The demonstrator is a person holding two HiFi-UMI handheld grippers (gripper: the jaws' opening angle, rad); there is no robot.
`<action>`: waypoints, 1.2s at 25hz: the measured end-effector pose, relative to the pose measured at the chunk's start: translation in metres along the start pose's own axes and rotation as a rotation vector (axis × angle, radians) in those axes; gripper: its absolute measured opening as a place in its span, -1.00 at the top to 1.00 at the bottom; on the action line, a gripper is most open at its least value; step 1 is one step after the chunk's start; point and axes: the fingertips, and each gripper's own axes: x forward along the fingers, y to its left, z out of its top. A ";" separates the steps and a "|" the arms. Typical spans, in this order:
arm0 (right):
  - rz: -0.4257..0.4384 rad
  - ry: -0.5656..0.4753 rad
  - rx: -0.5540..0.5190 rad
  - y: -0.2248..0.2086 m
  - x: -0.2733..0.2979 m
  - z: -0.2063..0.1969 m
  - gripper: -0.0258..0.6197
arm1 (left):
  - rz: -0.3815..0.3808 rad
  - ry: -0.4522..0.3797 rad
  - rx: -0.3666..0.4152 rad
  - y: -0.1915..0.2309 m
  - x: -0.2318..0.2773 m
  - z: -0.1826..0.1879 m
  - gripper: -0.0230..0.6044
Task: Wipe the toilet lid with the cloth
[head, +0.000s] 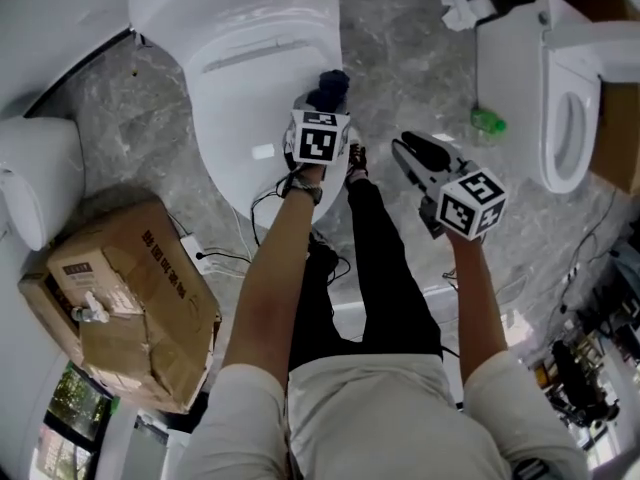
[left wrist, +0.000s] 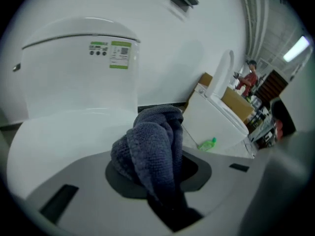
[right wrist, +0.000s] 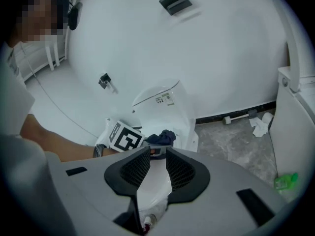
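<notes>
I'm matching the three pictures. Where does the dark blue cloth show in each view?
Head view: dark blue cloth top centre, at the toilet lid's right edge.
Left gripper view: centre and lower middle, large.
Right gripper view: small, mid-picture, just above the jaws.
Shared landmark: the green bottle.

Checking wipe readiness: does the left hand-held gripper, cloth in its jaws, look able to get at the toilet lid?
Probably yes. The left hand-held gripper, shut on the cloth, is at the edge of the closed lid, with nothing between them. The right hand-held gripper is off to the side, open.
</notes>
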 end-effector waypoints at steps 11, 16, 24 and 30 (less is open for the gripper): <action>-0.058 -0.036 0.013 0.014 -0.008 -0.020 0.56 | 0.010 -0.013 -0.009 0.011 -0.038 -0.036 0.57; -0.051 -0.037 -0.001 0.033 0.009 -0.021 0.56 | 0.067 -0.032 -0.045 0.052 -0.069 -0.056 0.58; -0.027 -0.029 -0.040 0.077 0.034 -0.031 0.56 | 0.147 -0.065 -0.150 0.123 -0.125 -0.095 0.58; -0.035 0.003 -0.082 0.101 0.040 -0.045 0.56 | 0.222 -0.039 -0.209 0.163 -0.159 -0.125 0.58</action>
